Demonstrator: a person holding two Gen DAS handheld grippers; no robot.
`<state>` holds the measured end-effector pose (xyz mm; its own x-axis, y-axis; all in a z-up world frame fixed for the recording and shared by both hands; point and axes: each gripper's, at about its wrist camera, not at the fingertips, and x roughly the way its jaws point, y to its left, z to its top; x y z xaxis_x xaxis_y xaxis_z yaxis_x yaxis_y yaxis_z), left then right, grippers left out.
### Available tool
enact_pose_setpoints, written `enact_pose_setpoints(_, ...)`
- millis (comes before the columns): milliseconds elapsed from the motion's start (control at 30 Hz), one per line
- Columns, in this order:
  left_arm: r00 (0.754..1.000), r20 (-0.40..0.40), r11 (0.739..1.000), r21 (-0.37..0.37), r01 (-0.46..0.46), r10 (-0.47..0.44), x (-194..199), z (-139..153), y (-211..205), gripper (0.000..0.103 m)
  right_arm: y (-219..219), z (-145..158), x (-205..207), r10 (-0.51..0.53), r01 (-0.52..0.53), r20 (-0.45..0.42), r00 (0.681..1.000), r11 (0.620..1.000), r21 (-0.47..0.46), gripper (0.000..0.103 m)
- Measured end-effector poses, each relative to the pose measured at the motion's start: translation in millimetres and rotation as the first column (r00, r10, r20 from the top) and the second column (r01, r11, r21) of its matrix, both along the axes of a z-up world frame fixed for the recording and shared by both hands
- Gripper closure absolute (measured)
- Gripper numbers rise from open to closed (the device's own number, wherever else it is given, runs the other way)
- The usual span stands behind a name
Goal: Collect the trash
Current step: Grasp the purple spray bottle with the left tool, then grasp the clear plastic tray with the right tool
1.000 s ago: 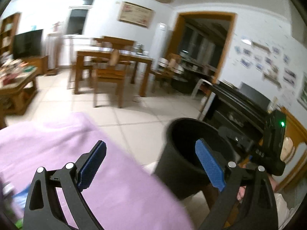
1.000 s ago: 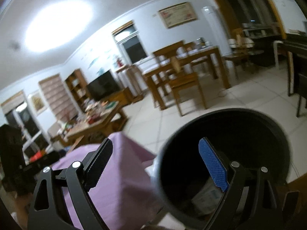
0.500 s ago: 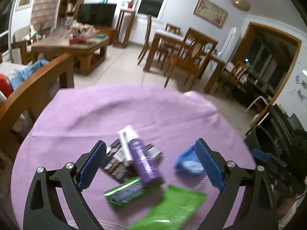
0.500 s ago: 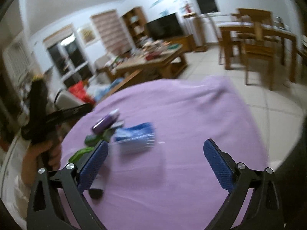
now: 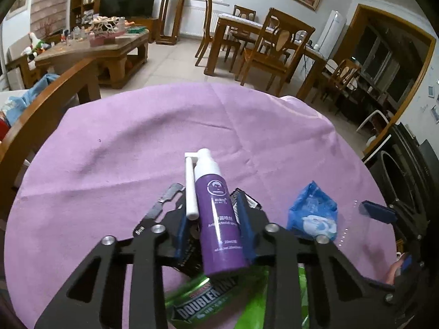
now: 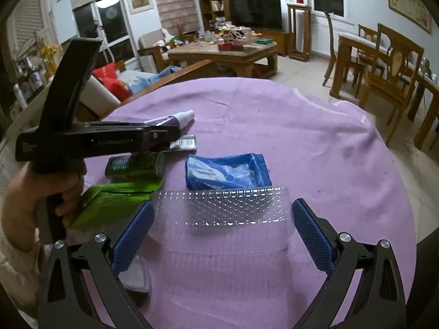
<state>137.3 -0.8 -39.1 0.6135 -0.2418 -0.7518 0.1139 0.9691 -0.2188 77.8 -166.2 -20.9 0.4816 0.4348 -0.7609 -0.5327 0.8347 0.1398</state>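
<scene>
My left gripper [image 5: 214,219] is shut on a purple spray bottle [image 5: 219,219] with a white nozzle, lying over trash on the purple tablecloth [image 5: 137,150]. Under it are a black wrapper [image 5: 241,196], a green Doublemint gum pack [image 5: 203,304] and a green packet [image 5: 263,296]. A blue crumpled wrapper [image 5: 312,213] lies to the right. My right gripper [image 6: 219,233] is open, its pads on either side of a clear plastic tray [image 6: 219,208]. In the right wrist view the left gripper [image 6: 153,137], blue wrapper [image 6: 227,171], gum pack [image 6: 134,166] and green packet [image 6: 109,200] show.
A black bin [image 5: 406,192] stands off the table's right edge. A wooden chair back [image 5: 46,109] curves along the left edge. A small clear piece [image 6: 137,277] lies by my right gripper's left finger. Dining table, chairs and a coffee table stand beyond.
Both grippers swung from the black bin back over the table. The left gripper dropped onto the trash pile and shut on the purple spray bottle. The right gripper came down around the clear tray, still open.
</scene>
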Motion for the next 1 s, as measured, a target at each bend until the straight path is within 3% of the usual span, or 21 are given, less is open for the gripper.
enact_pose_setpoints(367, 1.000, 0.009, 1.000, 0.024, -0.009, 0.009, -1, 1, 2, 0.078, -13, -1, -4, -0.008, 0.008, -0.006, 1.000, 1.000, -0.002, 0.005)
enact_pose_setpoints(1000, 0.999, 0.037, 0.999, -0.049, 0.000, 0.002, -12, 3, 10, 0.078, 0, -3, -15, 0.085, -0.085, -0.006, 0.996, 0.996, -0.024, 0.005)
